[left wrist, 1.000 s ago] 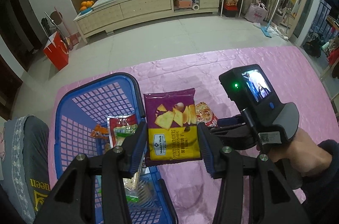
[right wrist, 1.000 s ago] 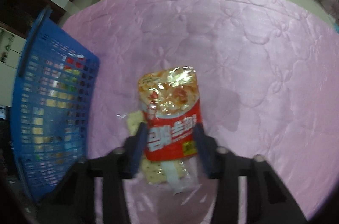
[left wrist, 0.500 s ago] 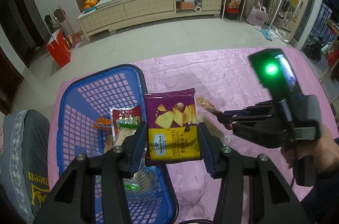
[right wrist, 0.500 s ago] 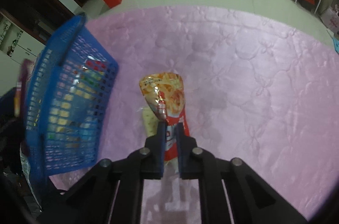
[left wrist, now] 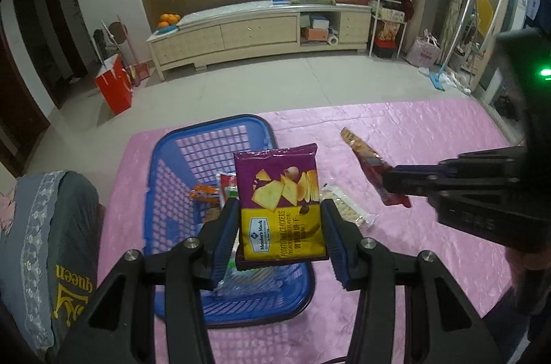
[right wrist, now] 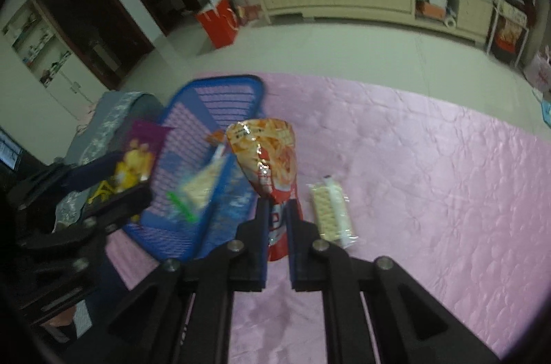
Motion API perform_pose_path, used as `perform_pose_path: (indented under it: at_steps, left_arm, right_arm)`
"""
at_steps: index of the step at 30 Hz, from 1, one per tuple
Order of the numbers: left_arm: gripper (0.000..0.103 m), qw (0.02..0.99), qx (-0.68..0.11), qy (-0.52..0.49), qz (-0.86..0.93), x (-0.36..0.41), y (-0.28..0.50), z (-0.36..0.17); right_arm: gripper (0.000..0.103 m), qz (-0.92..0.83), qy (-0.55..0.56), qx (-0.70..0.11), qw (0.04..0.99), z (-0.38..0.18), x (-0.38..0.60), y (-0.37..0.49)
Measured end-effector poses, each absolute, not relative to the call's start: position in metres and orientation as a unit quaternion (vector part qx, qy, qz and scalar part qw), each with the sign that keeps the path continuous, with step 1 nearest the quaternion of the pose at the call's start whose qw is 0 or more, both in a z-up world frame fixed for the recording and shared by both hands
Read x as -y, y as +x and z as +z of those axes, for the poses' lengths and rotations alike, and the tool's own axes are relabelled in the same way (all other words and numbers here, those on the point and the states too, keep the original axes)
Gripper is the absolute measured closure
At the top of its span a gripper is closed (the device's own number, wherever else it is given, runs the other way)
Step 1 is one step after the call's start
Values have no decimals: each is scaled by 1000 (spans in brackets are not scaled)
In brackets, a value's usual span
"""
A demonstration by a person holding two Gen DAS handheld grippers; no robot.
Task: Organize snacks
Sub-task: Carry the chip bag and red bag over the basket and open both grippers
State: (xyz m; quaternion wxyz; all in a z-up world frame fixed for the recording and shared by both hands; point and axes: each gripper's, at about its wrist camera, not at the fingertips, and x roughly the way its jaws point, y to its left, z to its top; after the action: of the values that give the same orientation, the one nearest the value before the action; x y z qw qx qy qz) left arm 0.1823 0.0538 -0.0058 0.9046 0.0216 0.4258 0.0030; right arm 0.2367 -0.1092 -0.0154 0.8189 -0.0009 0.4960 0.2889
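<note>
- Left wrist view: the left gripper [left wrist: 280,231] has its jaws set fairly wide on the sides of a purple cracker bag [left wrist: 280,202], as a second ago; the bag is held upright above the near right corner of the blue basket [left wrist: 172,191].
- The basket sits at the left side of the pink bedspread [left wrist: 430,260]; more of its near rim shows than before, and packets lie inside it.
- The right gripper [left wrist: 391,183] now stands higher, at the right, with a red snack bag [left wrist: 368,162] pinched in it and lifted clear of the bedspread.
- A clear cracker pack [left wrist: 347,209] lies uncovered just right of the basket.
- Right wrist view: the jaws, open around the red bag a second ago, have closed to a narrow slit on its lower end [right wrist: 279,219]; the bag fans out above.
- The cracker pack [right wrist: 330,210] stays flat on the bedspread, just right of the jaws.
- The bedspread is bare to the right and far edges.
</note>
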Motion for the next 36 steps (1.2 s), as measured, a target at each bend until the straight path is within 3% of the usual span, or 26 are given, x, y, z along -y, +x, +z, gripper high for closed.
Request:
perform_pose_path:
  at_steps: [14, 36]
  left_arm:
    - [58, 918, -397, -10, 19, -117, 128, 12]
    - [58, 900, -431, -51, 44, -182, 148, -40]
  right_arm:
    - [91, 356, -7, -454, 817, 13, 43, 190]
    - [90, 334, -61, -514, 787, -72, -34, 241]
